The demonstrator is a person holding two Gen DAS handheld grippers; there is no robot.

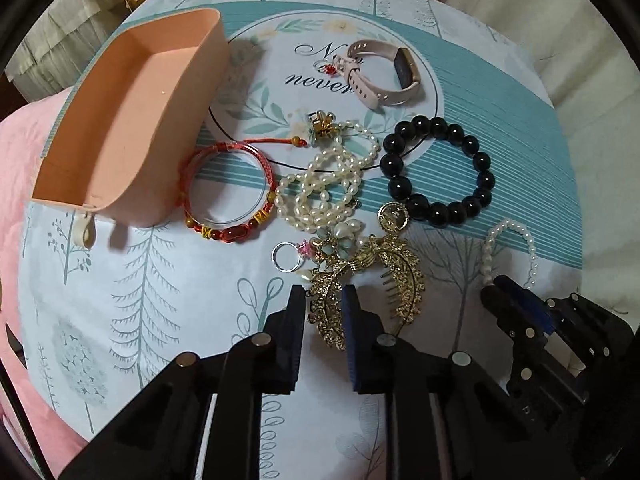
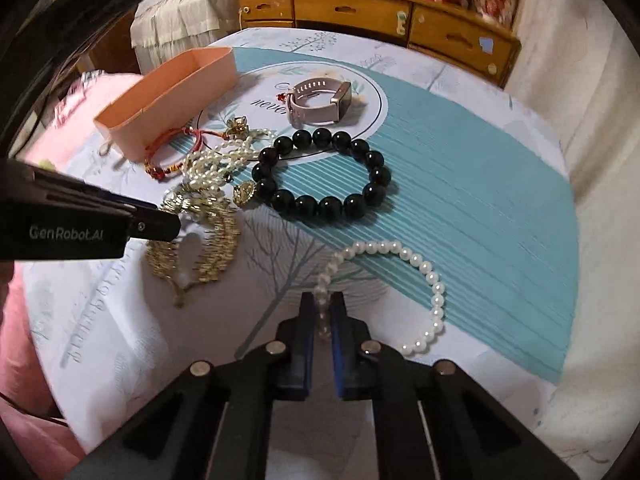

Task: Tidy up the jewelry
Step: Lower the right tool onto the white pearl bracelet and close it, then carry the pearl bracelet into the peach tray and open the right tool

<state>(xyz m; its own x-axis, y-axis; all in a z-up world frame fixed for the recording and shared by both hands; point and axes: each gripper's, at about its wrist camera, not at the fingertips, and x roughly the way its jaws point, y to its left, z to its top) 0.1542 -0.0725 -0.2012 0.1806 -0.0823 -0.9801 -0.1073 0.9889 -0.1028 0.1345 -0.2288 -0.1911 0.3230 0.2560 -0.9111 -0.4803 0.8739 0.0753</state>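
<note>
A pink open box [image 1: 132,120] stands at the left on the patterned cloth. Jewelry lies beside it: a red cord bracelet [image 1: 230,190], a heap of pearl strands [image 1: 324,184], a black bead bracelet [image 1: 438,170], a pink watch [image 1: 380,76], a silver ring [image 1: 286,257] and gold leaf hair combs [image 1: 384,276]. My left gripper [image 1: 324,296] has its jaws narrowly apart around one gold comb [image 1: 326,308]. My right gripper [image 2: 323,304] is shut on a small pearl bracelet [image 2: 400,280] lying at the right.
A wooden chest of drawers [image 2: 380,20] stands behind the table. Pink bedding [image 1: 16,184] lies at the left, white fabric [image 2: 580,120] at the right. A small looped tab [image 1: 86,230] sticks out by the box's near end.
</note>
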